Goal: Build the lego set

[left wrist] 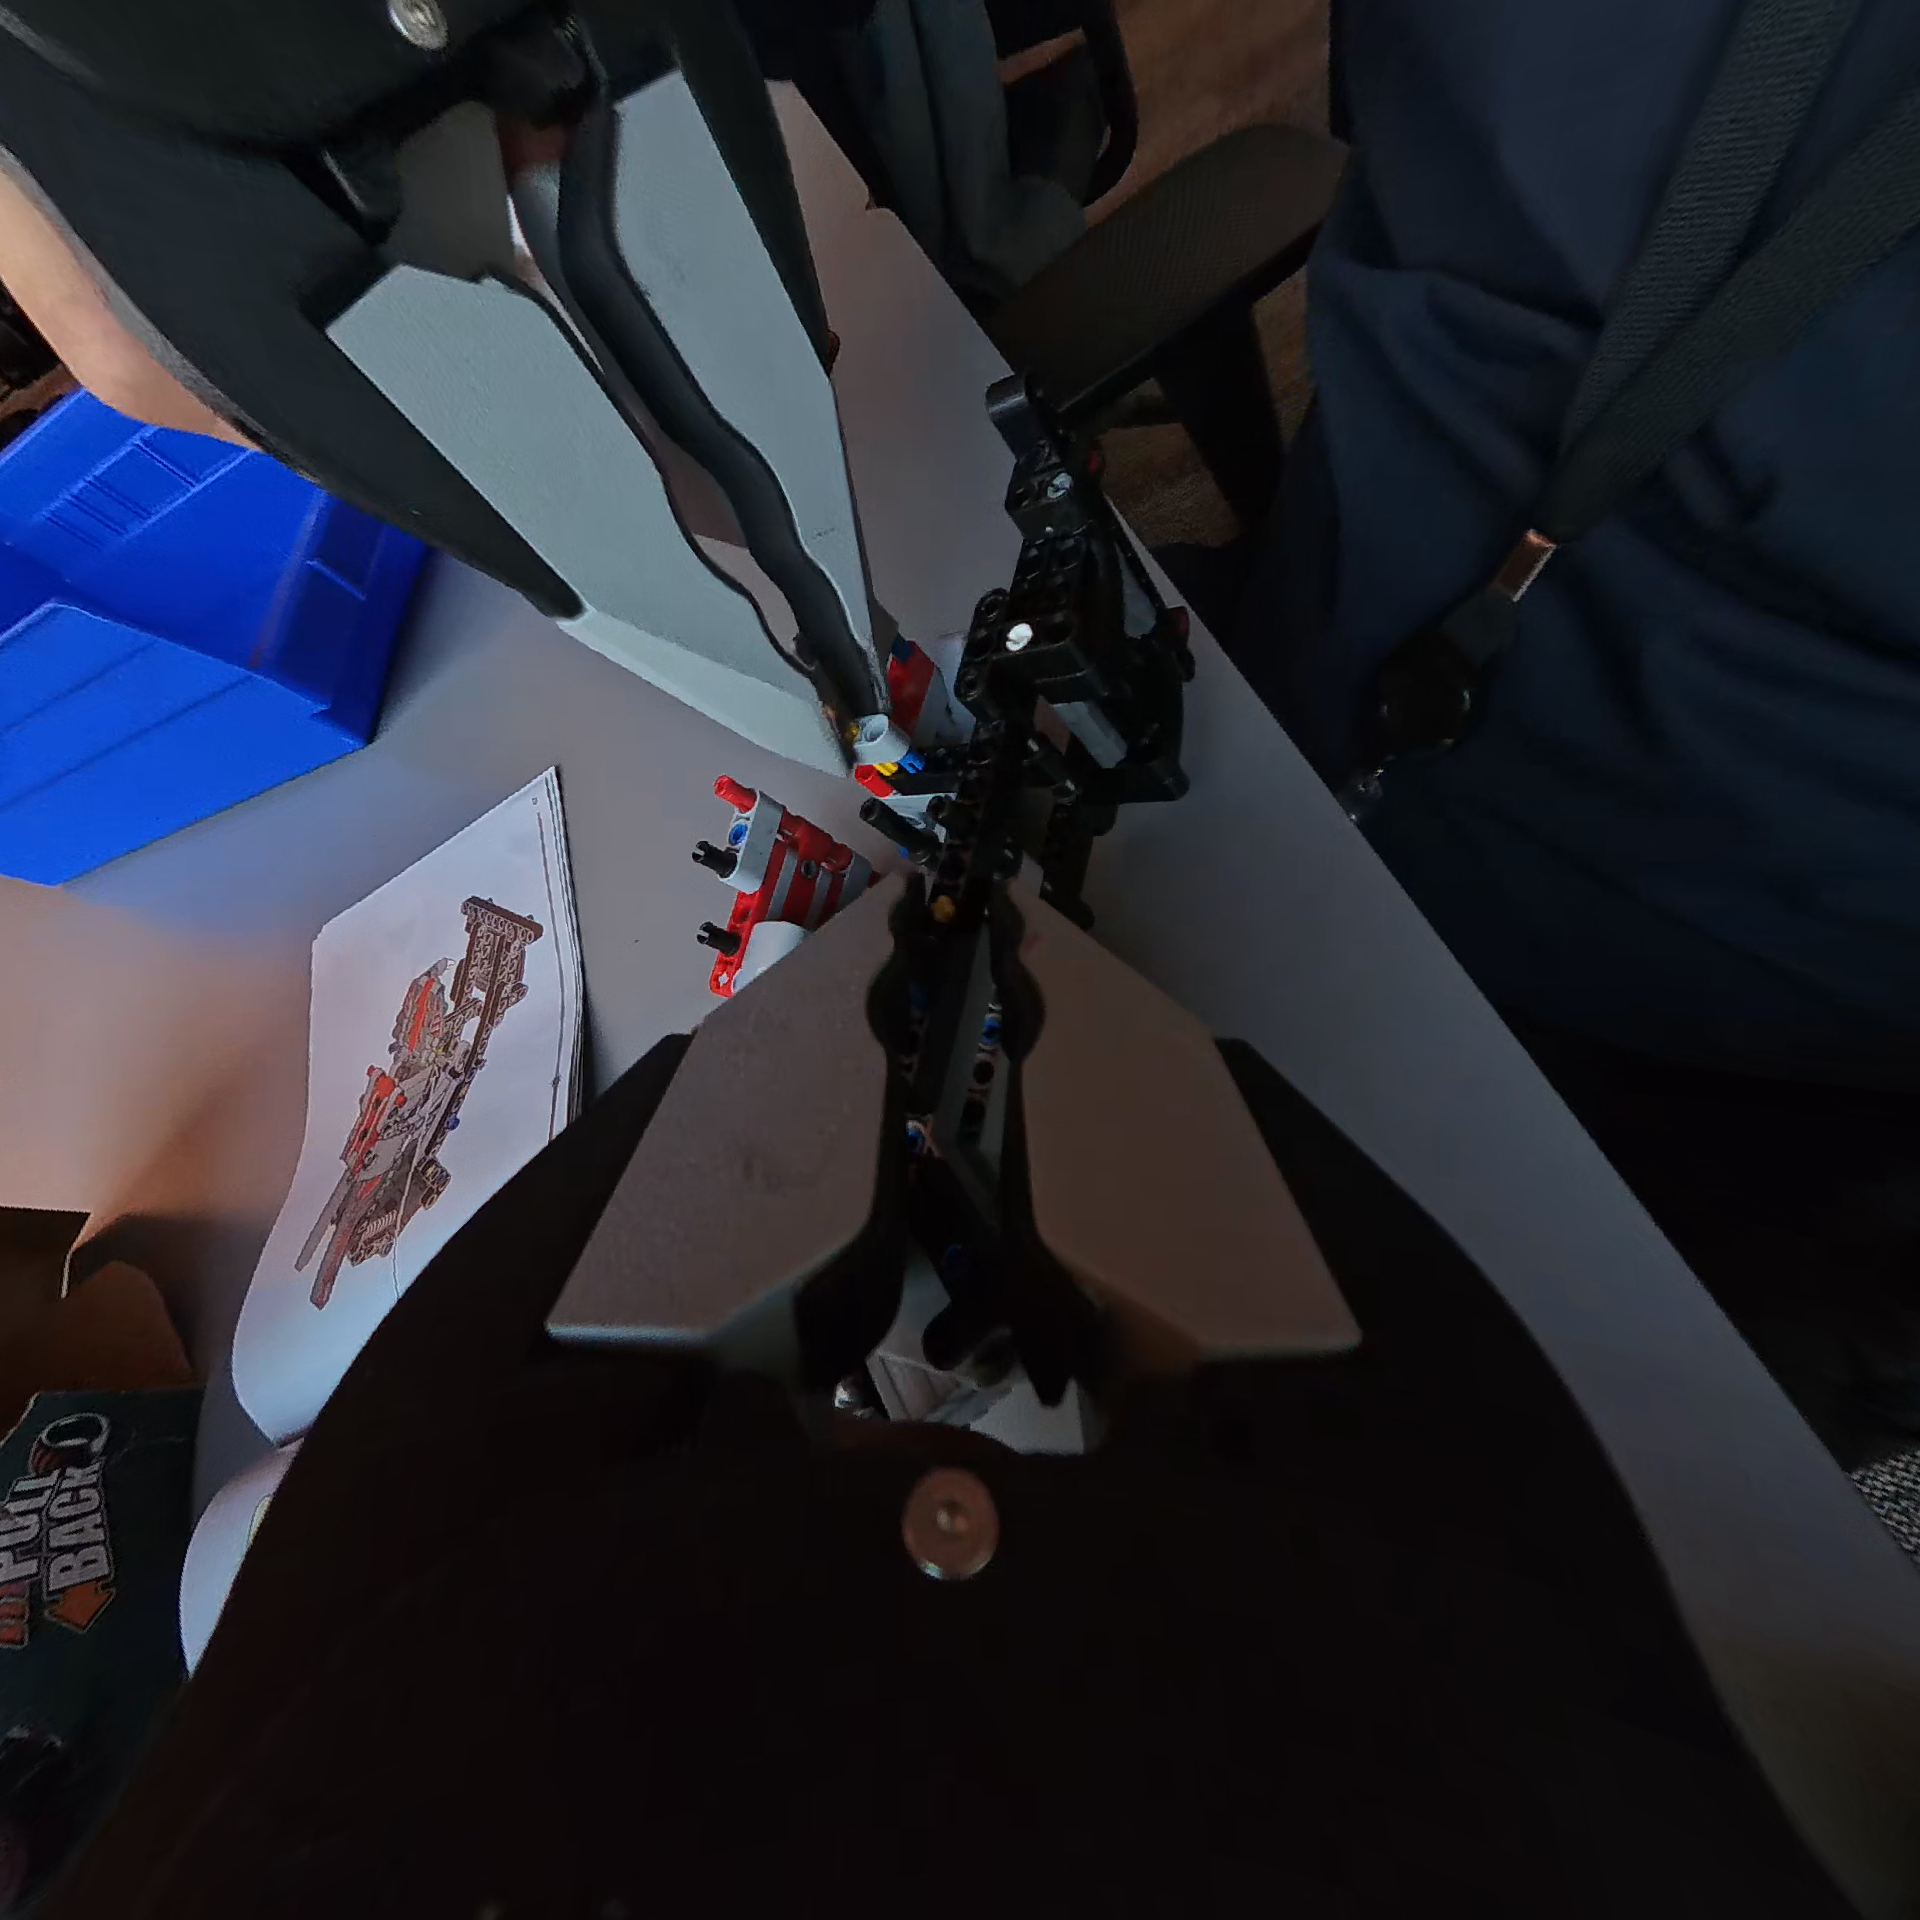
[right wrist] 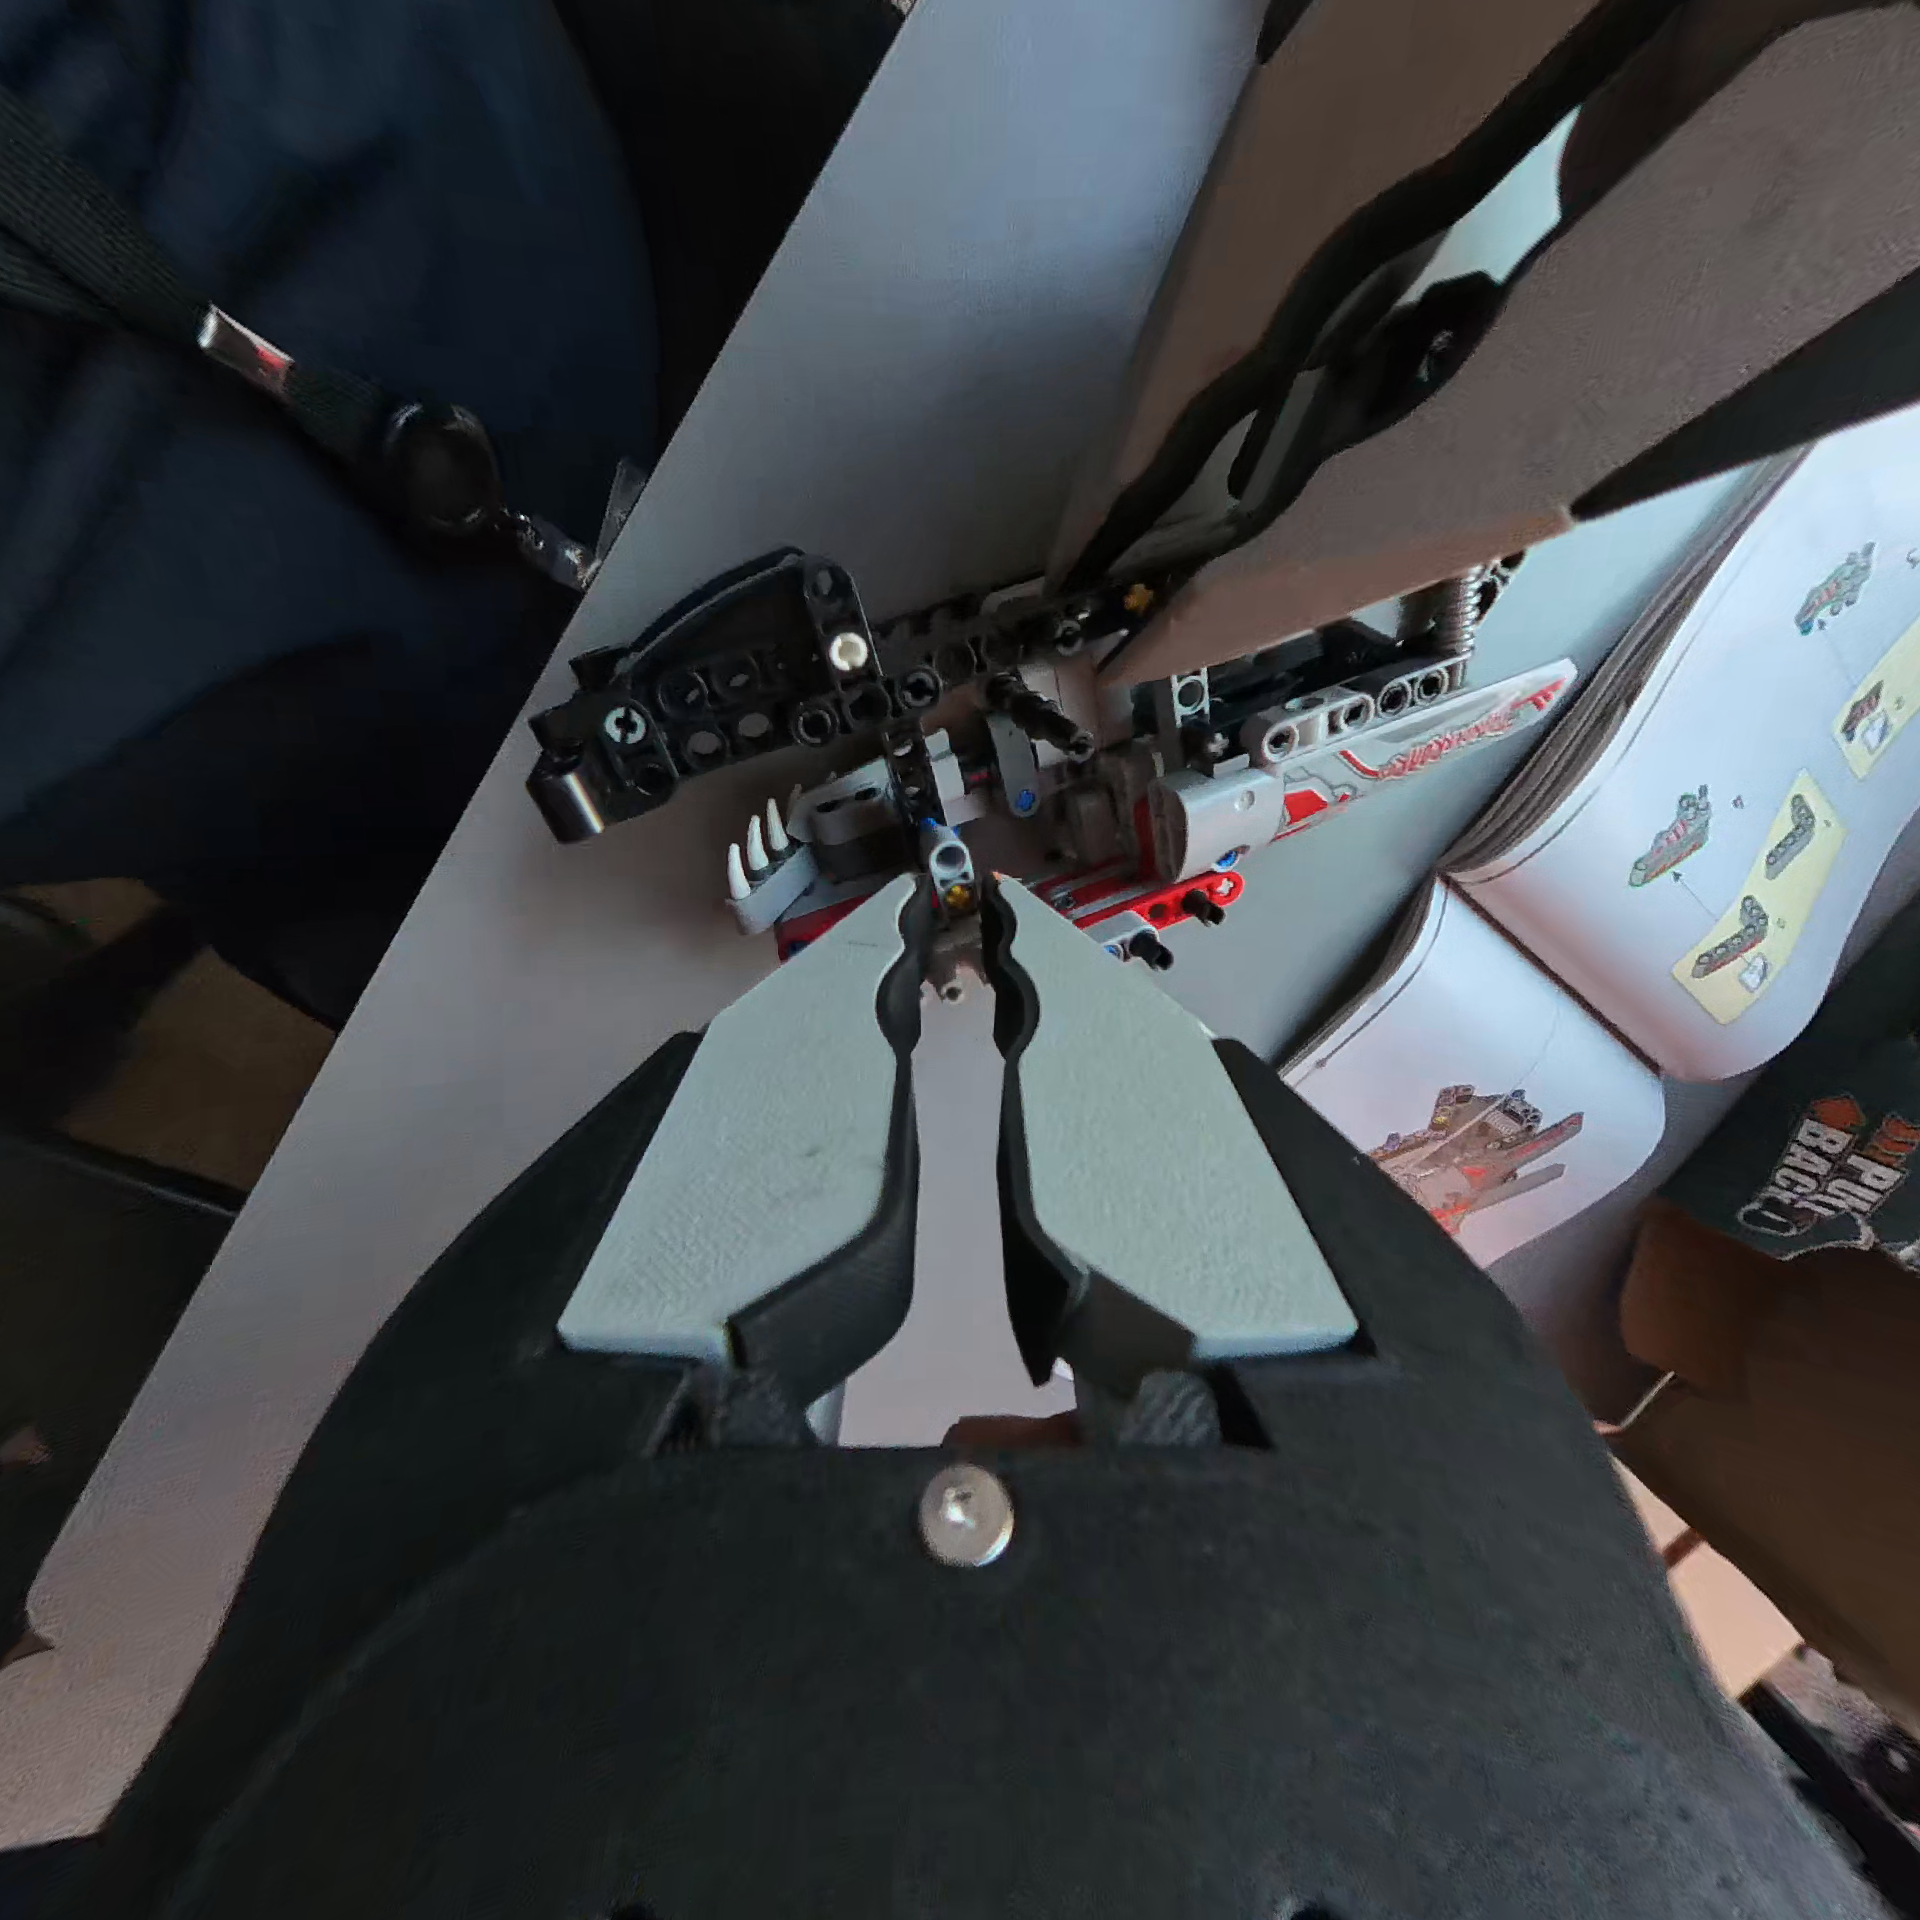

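The partly built lego model has a black beam frame, grey and red parts and white teeth, and stands on its side on the grey table. My left gripper is shut on the model's black frame and steadies it; it enters the right wrist view from the upper right. My right gripper is shut on a small grey connector piece and holds it against the model's underside, next to the red section. In the left wrist view the right gripper comes from the upper left with the piece at its tips.
An open instruction booklet lies left of the model and also shows in the right wrist view. A blue bin stands beyond it. A printed box is at the near corner. A person in dark blue sits at the table's edge. Across from one pair of fingers to the other is roughly 5 cm.
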{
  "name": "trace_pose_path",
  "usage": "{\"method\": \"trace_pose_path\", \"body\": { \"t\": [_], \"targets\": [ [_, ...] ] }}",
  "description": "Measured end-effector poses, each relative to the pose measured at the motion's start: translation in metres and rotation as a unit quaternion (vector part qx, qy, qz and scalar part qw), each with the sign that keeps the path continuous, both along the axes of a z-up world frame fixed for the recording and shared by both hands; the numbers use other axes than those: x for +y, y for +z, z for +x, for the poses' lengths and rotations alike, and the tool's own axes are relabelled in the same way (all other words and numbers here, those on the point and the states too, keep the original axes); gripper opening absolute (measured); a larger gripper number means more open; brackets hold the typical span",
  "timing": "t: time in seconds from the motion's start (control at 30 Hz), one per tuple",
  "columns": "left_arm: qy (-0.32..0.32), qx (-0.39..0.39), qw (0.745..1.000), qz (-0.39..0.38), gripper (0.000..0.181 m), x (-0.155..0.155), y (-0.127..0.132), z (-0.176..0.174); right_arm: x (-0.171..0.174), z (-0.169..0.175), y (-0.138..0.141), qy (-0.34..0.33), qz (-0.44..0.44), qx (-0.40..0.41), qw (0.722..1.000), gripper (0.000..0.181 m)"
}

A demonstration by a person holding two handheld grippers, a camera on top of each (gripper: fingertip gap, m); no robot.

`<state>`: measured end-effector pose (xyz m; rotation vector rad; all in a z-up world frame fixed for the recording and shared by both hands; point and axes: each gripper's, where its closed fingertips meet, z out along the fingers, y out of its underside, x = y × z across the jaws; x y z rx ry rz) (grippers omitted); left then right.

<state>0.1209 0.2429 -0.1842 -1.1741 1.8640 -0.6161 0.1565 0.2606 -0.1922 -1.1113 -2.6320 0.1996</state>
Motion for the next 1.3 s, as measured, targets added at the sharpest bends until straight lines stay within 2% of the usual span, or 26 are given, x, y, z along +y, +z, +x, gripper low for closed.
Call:
{"method": "trace_pose_path", "body": {
  "t": [0.4, 0.8, 0.97, 1.1, 1.3],
  "targets": [
    [-0.001, -0.002, 1.0, 0.005, 0.01, -0.001, 0.0, 0.002, -0.003, 0.003, -0.006, 0.062, 0.034, -0.01, 0.997, 0.005],
    [-0.006, 0.004, 1.0, 0.003, 0.01, -0.005, -0.001, 0.002, -0.009, 0.003, -0.009, 0.137, 0.065, -0.072, 0.986, 0.004],
    [-0.005, 0.004, 1.0, 0.0, 0.01, -0.005, -0.001, 0.002, -0.009, 0.003, -0.01, 0.124, 0.048, -0.083, 0.988, 0.005],
    [-0.003, 0.006, 1.0, 0.005, 0.01, -0.005, -0.001, 0.002, -0.01, 0.002, -0.011, 0.112, 0.039, -0.061, 0.991, 0.004],
    [-0.006, 0.008, 1.0, 0.016, 0.01, -0.005, 0.0, 0.0, -0.011, 0.0, -0.008, 0.051, -0.006, -0.034, 0.998, 0.006]
  ]
}}
